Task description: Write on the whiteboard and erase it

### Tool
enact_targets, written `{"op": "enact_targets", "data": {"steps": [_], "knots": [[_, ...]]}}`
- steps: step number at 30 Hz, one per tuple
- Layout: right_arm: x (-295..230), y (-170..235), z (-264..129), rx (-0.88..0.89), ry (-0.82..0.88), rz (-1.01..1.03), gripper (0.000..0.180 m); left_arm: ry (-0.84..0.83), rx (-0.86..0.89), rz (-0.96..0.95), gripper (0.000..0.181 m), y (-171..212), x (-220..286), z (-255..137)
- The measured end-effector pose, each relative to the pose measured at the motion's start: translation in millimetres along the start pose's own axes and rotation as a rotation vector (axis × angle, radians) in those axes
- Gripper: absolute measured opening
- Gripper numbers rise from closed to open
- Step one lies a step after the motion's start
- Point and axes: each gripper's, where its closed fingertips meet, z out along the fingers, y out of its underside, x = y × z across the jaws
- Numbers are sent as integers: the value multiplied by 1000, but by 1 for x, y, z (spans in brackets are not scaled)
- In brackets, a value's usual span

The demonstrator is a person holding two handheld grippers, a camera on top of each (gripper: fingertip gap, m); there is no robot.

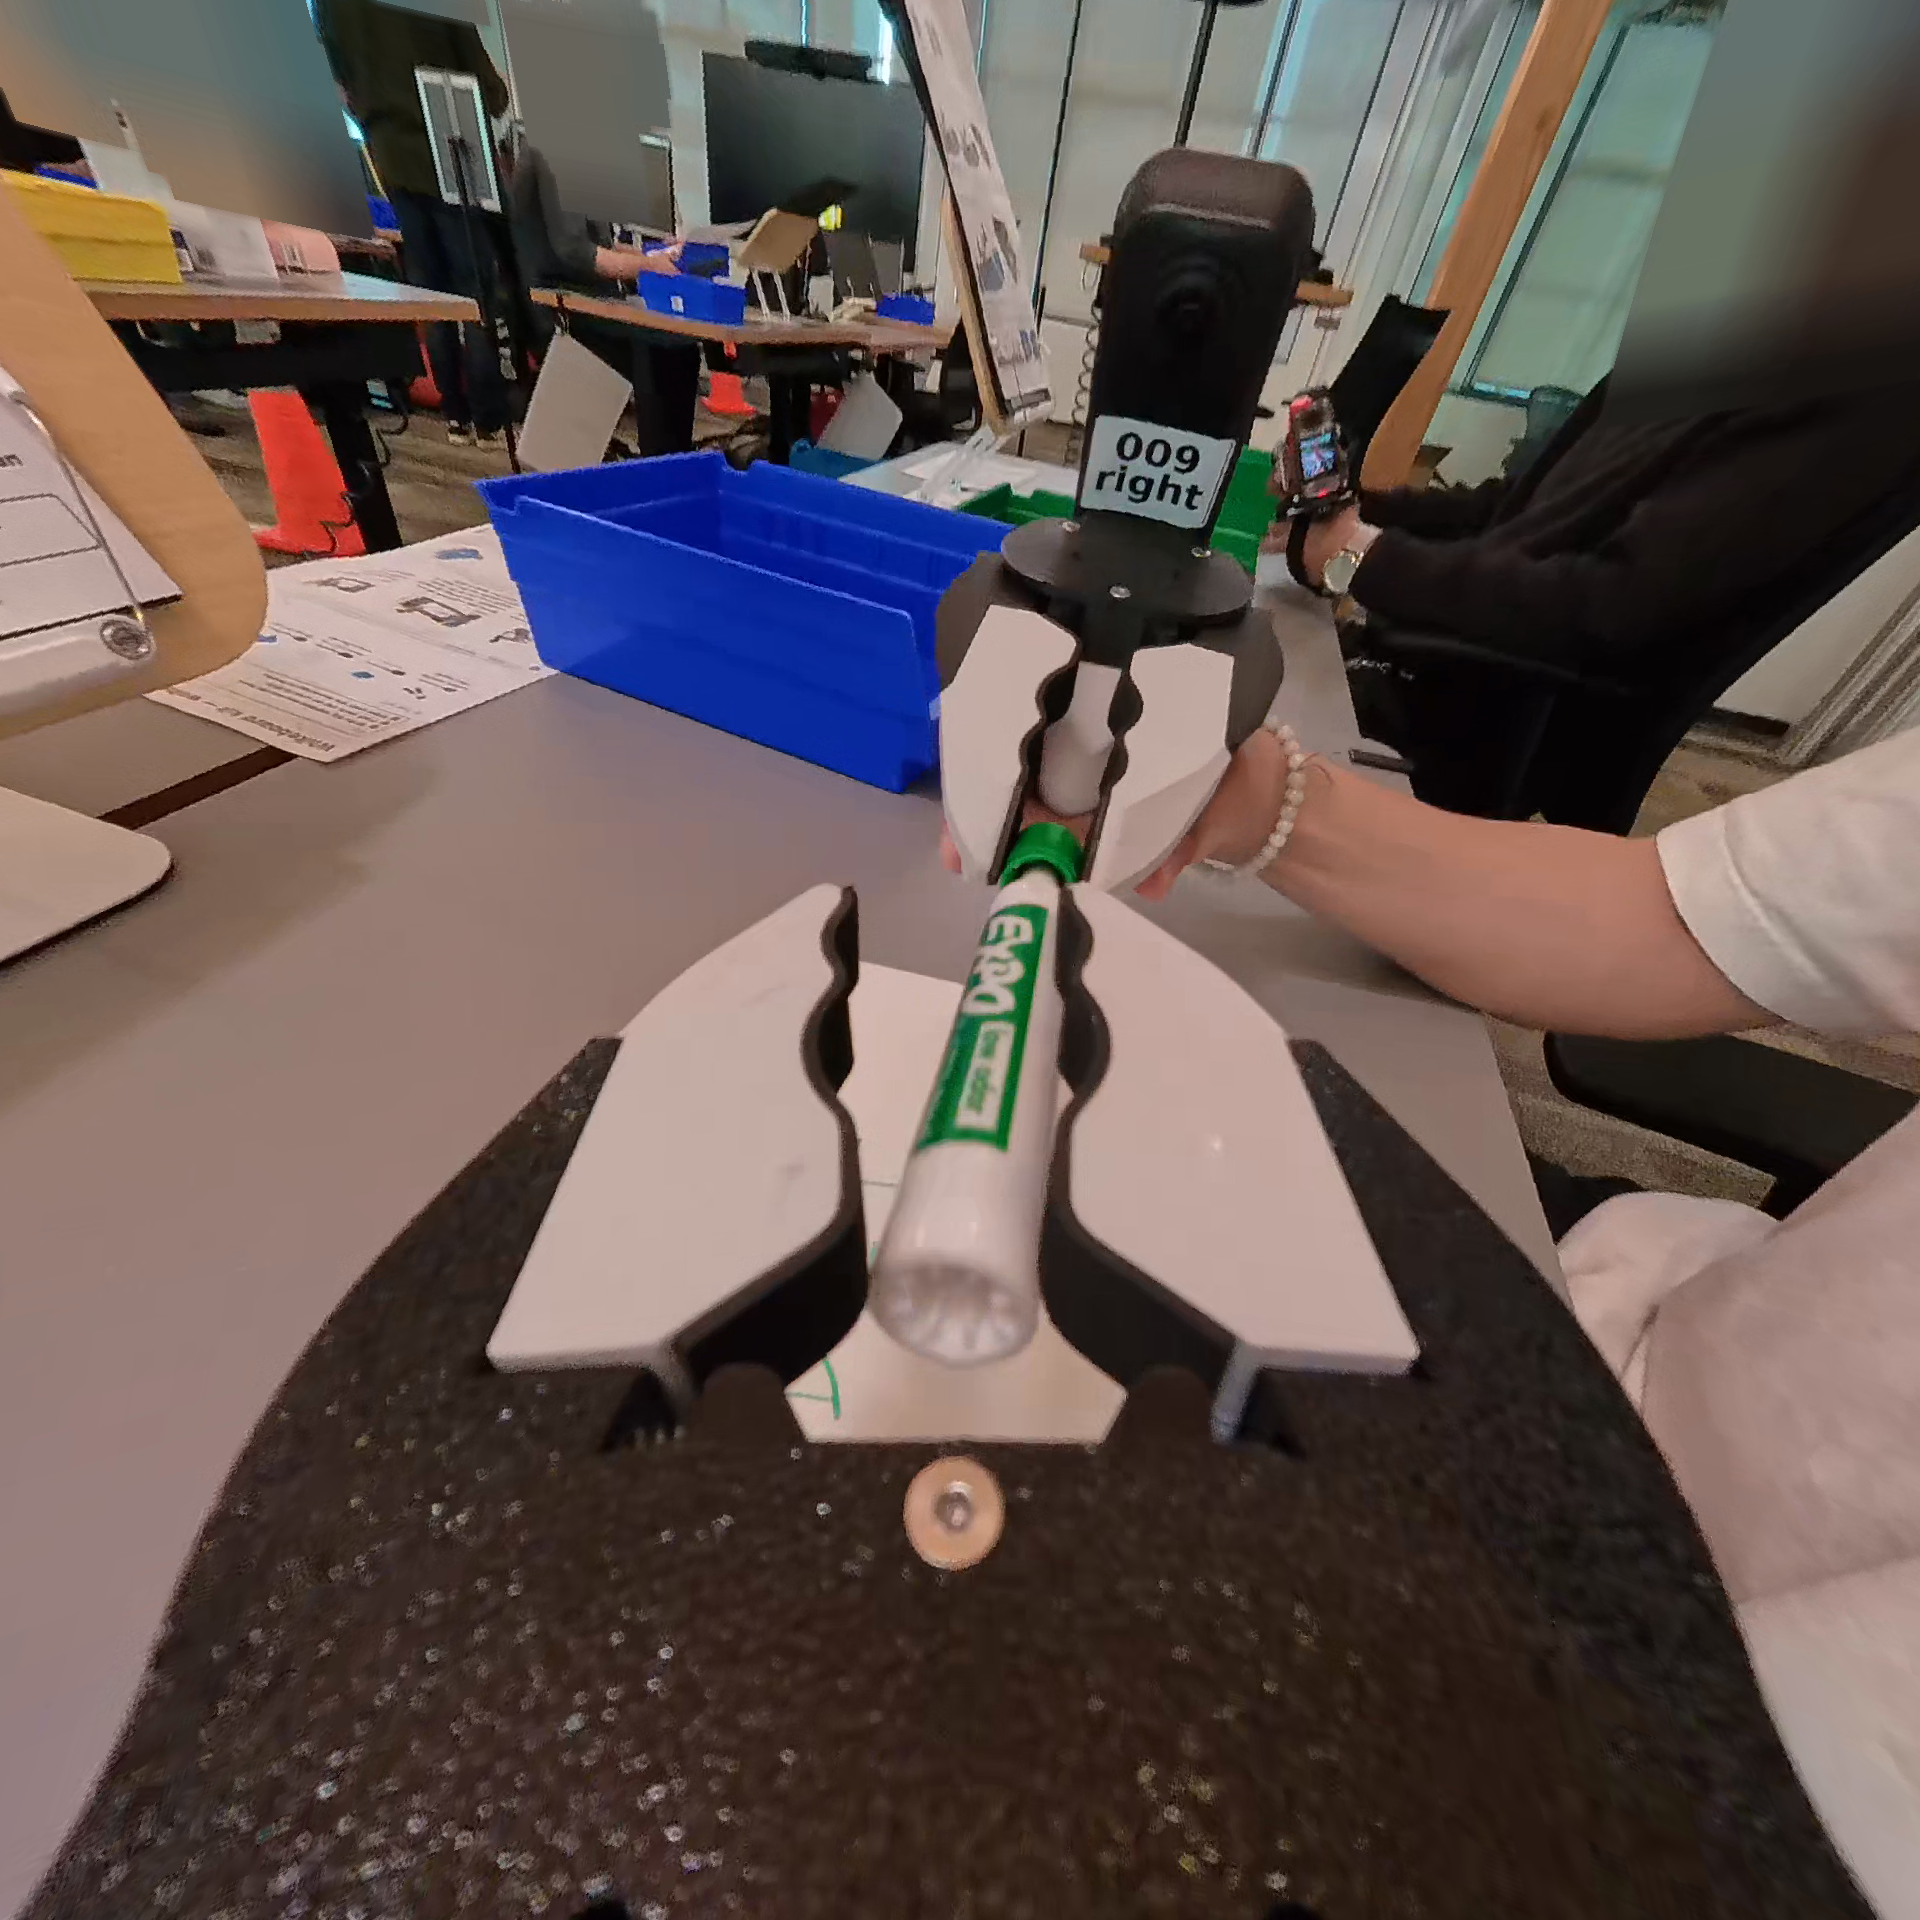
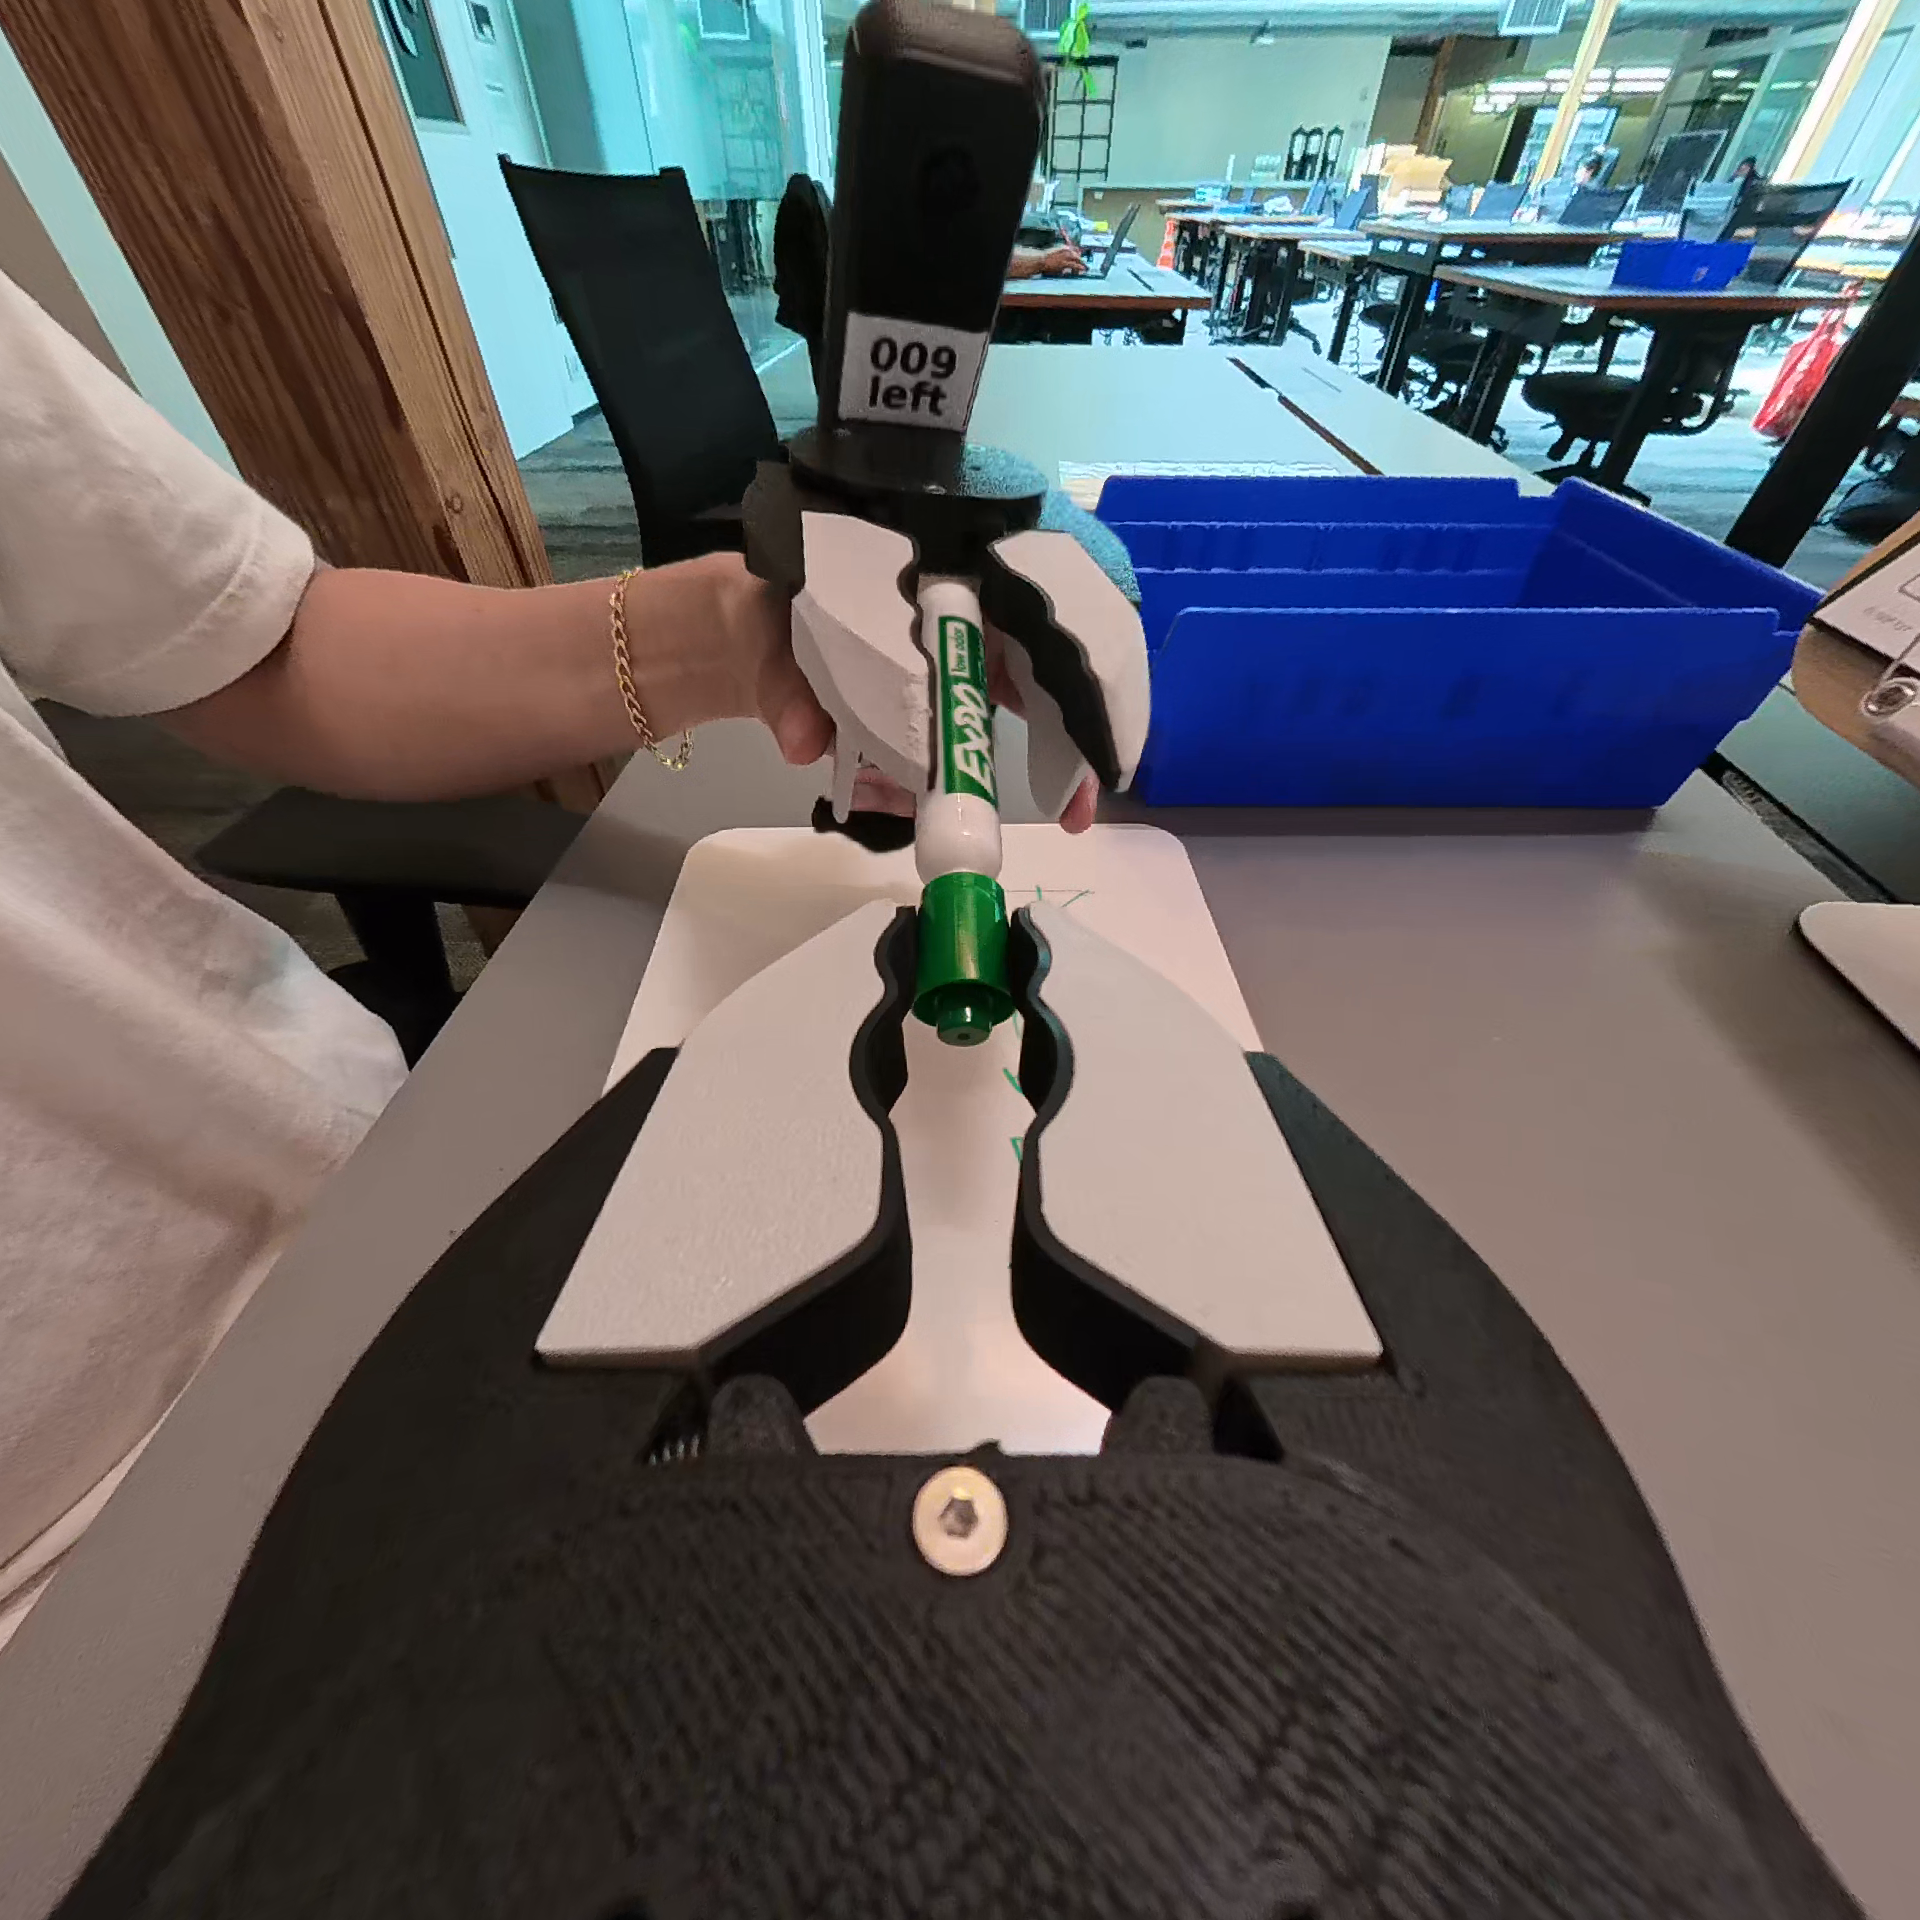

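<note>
A small whiteboard (image 2: 1143, 935) with a few green marks lies flat on the grey table; it also shows between my own fingers in the left wrist view (image 1: 935, 1392). My left gripper (image 1: 961, 914) is shut on the white barrel of a green-labelled marker (image 1: 966, 1070), held above the board with its rear end toward the camera. It also shows in the right wrist view (image 2: 966, 800), gripping the marker (image 2: 956, 707). My right gripper (image 2: 964, 920) is shut on the marker's green cap (image 2: 961, 956), which sits against the barrel. The right gripper (image 1: 1042, 868) and cap (image 1: 1039, 847) face me in the left wrist view.
A blue bin (image 2: 1455, 665) stands on the table just beyond the board, also seen in the left wrist view (image 1: 707, 613). A printed sheet (image 1: 374, 644) and a white stand base (image 1: 62, 873) lie at the left. A black chair (image 2: 644, 343) stands behind the table edge. My left and right fingertips are right by each other.
</note>
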Motion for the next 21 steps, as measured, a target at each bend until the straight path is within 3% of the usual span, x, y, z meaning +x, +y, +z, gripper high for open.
{"op": "enact_targets", "data": {"steps": [5,9,21], "knots": [[1,-2,-7,23,-9,15,18,-6,6,23,43,-1,-5,-13],[0,-3,-9,23,-6,-2,17,65,-47,21,29,6,5,-16],[-2,-4,-6,30,-20,35,18,88,-129,72,22,13,15,-9]]}}
